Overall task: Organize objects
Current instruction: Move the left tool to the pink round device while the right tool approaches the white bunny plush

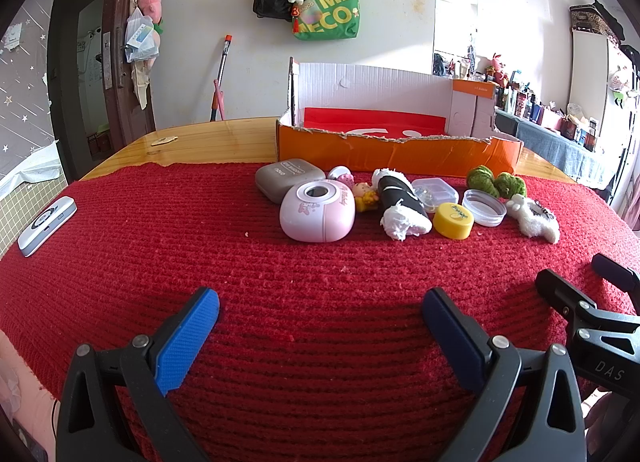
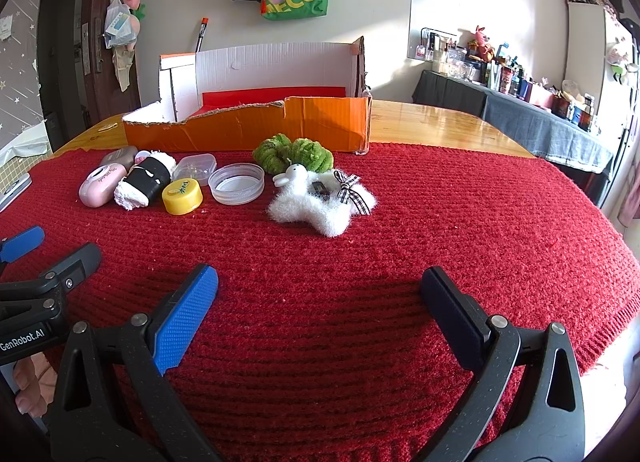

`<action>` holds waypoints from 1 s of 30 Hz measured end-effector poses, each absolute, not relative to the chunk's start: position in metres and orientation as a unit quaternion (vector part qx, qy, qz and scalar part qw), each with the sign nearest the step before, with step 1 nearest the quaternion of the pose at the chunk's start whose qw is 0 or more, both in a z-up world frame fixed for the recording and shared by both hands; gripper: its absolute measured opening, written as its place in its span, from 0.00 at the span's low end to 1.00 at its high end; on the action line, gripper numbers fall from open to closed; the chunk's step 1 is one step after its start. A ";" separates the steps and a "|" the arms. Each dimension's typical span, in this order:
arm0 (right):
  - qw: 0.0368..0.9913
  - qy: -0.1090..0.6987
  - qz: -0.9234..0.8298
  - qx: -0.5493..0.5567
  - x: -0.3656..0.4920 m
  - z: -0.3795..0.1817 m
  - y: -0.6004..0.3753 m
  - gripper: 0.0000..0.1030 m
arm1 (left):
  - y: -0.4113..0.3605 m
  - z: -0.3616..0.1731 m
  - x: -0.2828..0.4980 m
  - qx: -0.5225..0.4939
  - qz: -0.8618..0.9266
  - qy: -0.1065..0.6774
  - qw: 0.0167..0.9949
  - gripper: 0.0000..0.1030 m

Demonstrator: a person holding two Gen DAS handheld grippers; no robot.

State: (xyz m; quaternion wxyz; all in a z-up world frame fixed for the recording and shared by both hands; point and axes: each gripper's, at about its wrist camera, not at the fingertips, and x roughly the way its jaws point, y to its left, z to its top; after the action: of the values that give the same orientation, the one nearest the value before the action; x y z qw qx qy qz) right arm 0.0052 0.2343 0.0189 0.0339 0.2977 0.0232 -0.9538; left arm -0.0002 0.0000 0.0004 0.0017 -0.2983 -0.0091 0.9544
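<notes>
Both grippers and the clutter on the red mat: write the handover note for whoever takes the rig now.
Left gripper: open, empty, above the red mat.
Right gripper: open, empty, also above the mat.
Orange box: behind the mat; nothing visible inside but its red lining.
Done: nothing packed yet.
Left: pink case, grey case, black-and-white plush, yellow cap, clear lid, green plush, white fluffy toy, small bits behind.

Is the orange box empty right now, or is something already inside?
Apparently empty: the orange box shows only its red floor in both views; the front wall hides the nearest strip.
</notes>
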 end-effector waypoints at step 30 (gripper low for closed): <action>0.071 0.077 -0.938 0.329 -0.049 0.069 0.244 1.00 | -0.024 0.051 -0.053 -0.352 0.934 0.009 0.056 0.98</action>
State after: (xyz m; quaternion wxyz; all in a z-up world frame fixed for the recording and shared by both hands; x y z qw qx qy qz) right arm -0.0494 0.2437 0.0690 0.0708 0.3294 0.0770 -0.9384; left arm -0.0531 -0.0240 0.0511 0.0559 -0.3517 0.0089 0.9344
